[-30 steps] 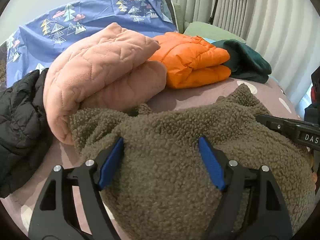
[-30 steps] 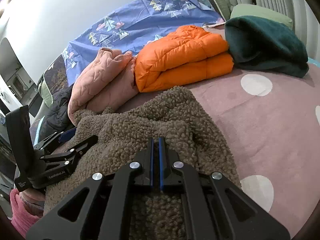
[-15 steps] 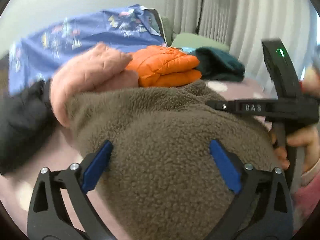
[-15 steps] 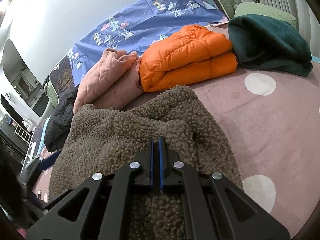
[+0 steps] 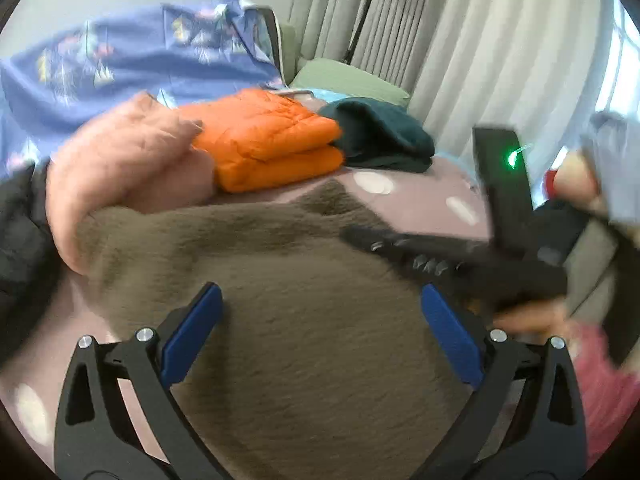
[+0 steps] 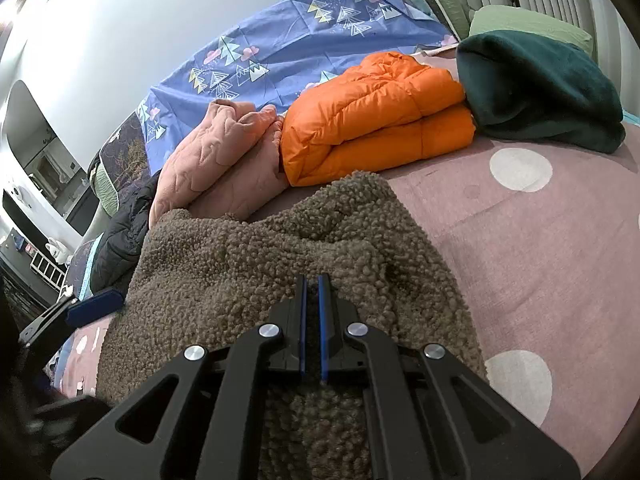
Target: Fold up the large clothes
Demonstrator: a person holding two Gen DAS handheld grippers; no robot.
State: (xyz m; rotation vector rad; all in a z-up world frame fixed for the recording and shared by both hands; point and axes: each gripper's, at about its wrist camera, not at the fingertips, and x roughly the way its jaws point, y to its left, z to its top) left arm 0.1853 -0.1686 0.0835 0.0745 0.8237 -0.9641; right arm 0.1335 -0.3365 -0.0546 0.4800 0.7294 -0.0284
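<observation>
A brown fleece garment (image 5: 288,280) lies bunched on the pink dotted bed (image 6: 560,248); it also shows in the right wrist view (image 6: 248,264). My left gripper (image 5: 320,312) is open, its blue pads spread wide over the fleece. My right gripper (image 6: 312,300) has its jaws nearly closed with a thin gap, lying on the fleece; no fabric shows between them. The right gripper also shows in the left wrist view (image 5: 460,252), blurred, at the fleece's right edge. One left finger (image 6: 94,306) shows at the left in the right wrist view.
Folded clothes lie behind the fleece: a pink quilted jacket (image 6: 216,168), an orange puffer jacket (image 6: 376,108), a dark green fleece (image 6: 536,88). A black jacket (image 6: 120,240) lies at the left. A blue patterned sheet (image 6: 280,40) and curtains (image 5: 480,60) stand behind.
My left gripper has pulled back and swung right, so the right gripper and hand come into its view. The right gripper has stayed nearly closed on the fleece.
</observation>
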